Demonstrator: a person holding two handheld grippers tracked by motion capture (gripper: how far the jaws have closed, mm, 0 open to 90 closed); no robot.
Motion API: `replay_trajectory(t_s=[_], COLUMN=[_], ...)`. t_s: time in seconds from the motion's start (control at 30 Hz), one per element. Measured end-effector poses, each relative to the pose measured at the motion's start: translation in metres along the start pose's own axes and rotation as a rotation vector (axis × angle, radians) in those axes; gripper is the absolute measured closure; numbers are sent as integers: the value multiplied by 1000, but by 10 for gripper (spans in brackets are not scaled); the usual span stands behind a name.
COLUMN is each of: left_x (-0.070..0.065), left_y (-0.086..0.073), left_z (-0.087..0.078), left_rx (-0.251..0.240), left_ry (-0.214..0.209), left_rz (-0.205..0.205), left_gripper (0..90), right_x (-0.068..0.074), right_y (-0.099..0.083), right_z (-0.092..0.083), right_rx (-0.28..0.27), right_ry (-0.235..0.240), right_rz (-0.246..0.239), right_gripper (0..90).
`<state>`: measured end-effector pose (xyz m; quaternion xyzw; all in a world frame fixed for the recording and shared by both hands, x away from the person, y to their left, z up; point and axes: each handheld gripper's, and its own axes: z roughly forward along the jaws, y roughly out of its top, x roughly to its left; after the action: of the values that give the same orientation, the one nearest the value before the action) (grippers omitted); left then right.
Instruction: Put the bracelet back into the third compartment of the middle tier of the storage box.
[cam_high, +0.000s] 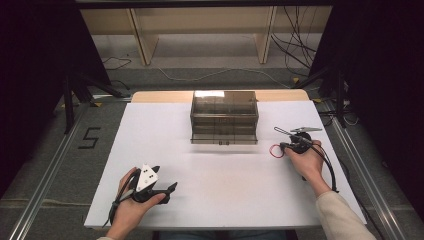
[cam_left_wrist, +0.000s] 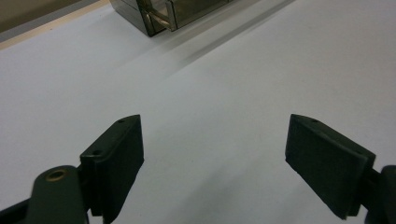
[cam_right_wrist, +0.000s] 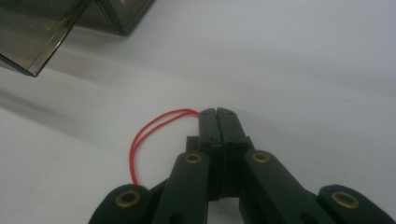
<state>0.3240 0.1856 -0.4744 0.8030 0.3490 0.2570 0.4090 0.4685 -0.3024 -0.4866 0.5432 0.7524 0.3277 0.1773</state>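
Note:
A thin red rubber band (cam_right_wrist: 149, 130) loops out to the left of my right gripper (cam_right_wrist: 218, 112), whose jaws are pressed together on one end of it. In the high view the red rubber band (cam_high: 275, 150) lies on the white table to the right of the drawer box, at the tip of the right gripper (cam_high: 283, 146). My left gripper (cam_left_wrist: 215, 140) rests low over bare table with its jaws wide apart and nothing between them; in the high view the left gripper (cam_high: 170, 192) sits near the front left.
A smoky transparent drawer box (cam_high: 224, 117) stands at the back middle of the white table (cam_high: 210, 175), its lowest drawer pulled out slightly. A corner of the drawer box (cam_right_wrist: 42, 32) is close to the upper left of the right gripper.

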Motion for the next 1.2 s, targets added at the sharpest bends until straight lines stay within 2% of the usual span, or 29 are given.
replay_trajectory(t_s=[0.47,0.73,1.2], left_x=[0,0,0], left_y=[0,0,0], left_z=[0,0,1], left_rx=[3,4,4], left_ry=[5,4,6], left_rz=[10,13,17], left_gripper=[192,195,196], right_x=[0,-2,3], right_y=[0,3,8], right_z=[-1,-9,-17], right_rx=[-7,-37,-86], right_ry=[-2,3,5], right_rz=[17,33,13], right_gripper=[900,900,900])
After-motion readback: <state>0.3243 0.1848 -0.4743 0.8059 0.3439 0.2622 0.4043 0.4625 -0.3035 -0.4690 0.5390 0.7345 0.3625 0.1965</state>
